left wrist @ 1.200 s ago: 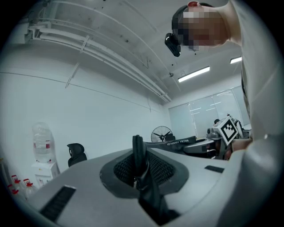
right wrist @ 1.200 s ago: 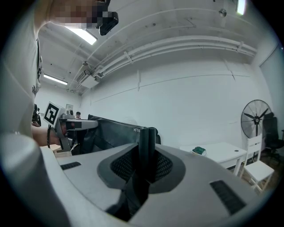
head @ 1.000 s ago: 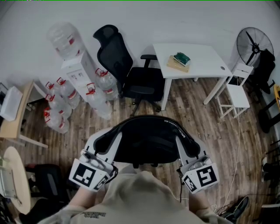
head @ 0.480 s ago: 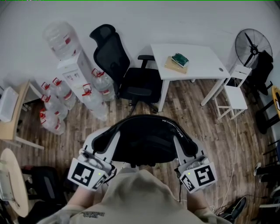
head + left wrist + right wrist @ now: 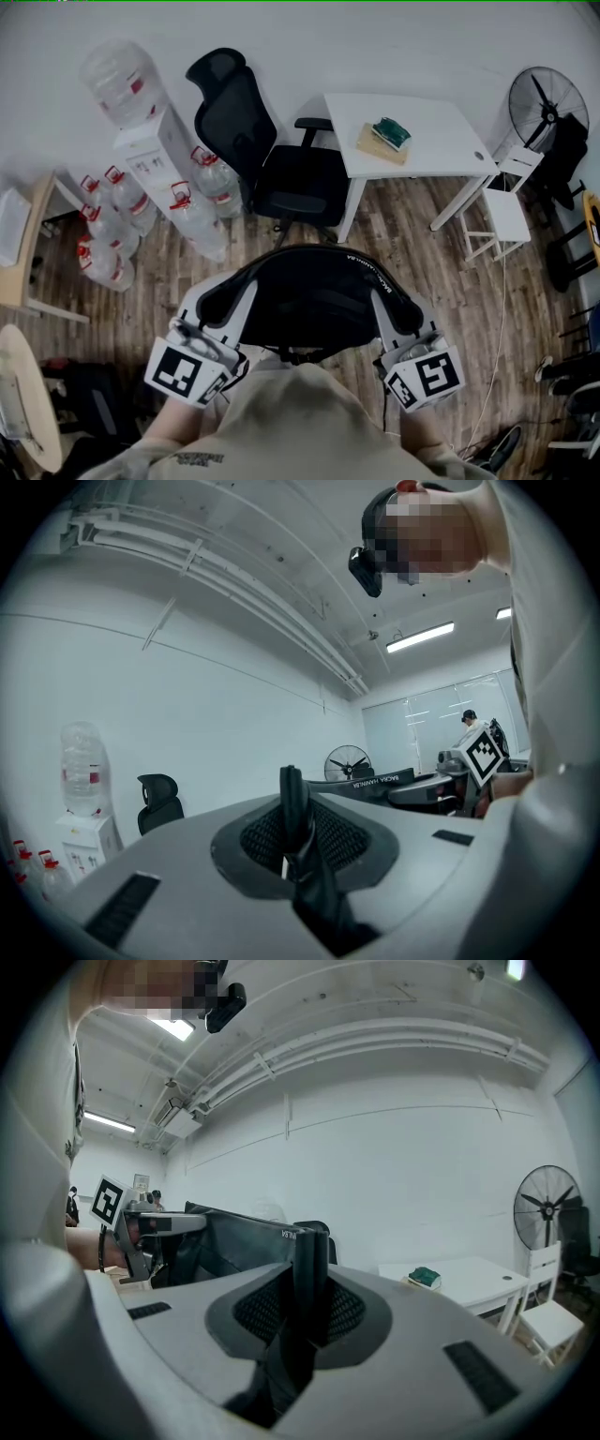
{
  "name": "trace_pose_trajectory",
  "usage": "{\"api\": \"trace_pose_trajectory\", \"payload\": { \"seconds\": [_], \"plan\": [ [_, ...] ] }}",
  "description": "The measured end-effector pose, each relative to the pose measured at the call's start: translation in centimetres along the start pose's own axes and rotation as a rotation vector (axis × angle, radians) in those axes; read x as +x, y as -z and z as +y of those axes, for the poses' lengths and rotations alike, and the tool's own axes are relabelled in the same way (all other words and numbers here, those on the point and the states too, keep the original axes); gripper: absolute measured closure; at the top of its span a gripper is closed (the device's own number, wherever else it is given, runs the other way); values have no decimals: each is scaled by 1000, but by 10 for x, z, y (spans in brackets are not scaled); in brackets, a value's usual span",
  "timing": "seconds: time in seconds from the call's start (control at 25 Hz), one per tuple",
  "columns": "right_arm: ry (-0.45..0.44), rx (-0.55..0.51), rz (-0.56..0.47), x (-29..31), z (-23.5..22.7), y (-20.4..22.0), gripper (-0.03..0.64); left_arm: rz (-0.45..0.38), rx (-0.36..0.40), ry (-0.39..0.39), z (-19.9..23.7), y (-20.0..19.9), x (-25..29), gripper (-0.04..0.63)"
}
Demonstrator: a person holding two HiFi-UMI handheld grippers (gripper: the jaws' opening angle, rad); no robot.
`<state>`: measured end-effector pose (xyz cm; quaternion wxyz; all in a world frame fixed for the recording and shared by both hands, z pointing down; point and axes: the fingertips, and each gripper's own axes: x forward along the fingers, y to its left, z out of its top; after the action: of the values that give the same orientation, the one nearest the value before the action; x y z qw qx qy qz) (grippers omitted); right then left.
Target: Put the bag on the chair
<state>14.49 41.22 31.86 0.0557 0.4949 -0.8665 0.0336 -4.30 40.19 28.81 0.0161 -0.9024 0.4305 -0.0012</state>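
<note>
A black bag (image 5: pixel 309 300) hangs in front of me between both grippers, over the wooden floor. My left gripper (image 5: pixel 217 307) is shut on a thin black strap (image 5: pixel 294 822) of the bag. On the bag's other side my right gripper (image 5: pixel 310 1283) is shut on a wider black strap (image 5: pixel 310 1260); it shows at the bag's right edge in the head view (image 5: pixel 400 314). The black office chair (image 5: pixel 281 173) stands beyond the bag near the wall, its seat bare; it also appears small at the left of the left gripper view (image 5: pixel 159 803).
A white table (image 5: pixel 441 150) with a green item on a book (image 5: pixel 386 136) stands right of the chair. A water dispenser (image 5: pixel 150 141) and several water bottles (image 5: pixel 108 244) are to its left. A fan (image 5: pixel 544 98) and a white stool (image 5: pixel 506 211) are at the right.
The head view has shifted a little, so the chair and dispenser sit slightly further left. Both grippers hold the bag as before.
</note>
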Motion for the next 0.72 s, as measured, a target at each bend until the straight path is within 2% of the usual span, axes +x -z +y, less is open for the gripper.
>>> {"api": "trace_pose_trajectory", "payload": {
  "seconds": [0.72],
  "plan": [
    [5,-33,37,179,-12,-43,541,-16,-31,13,169,-9,77,531]
  ]
}}
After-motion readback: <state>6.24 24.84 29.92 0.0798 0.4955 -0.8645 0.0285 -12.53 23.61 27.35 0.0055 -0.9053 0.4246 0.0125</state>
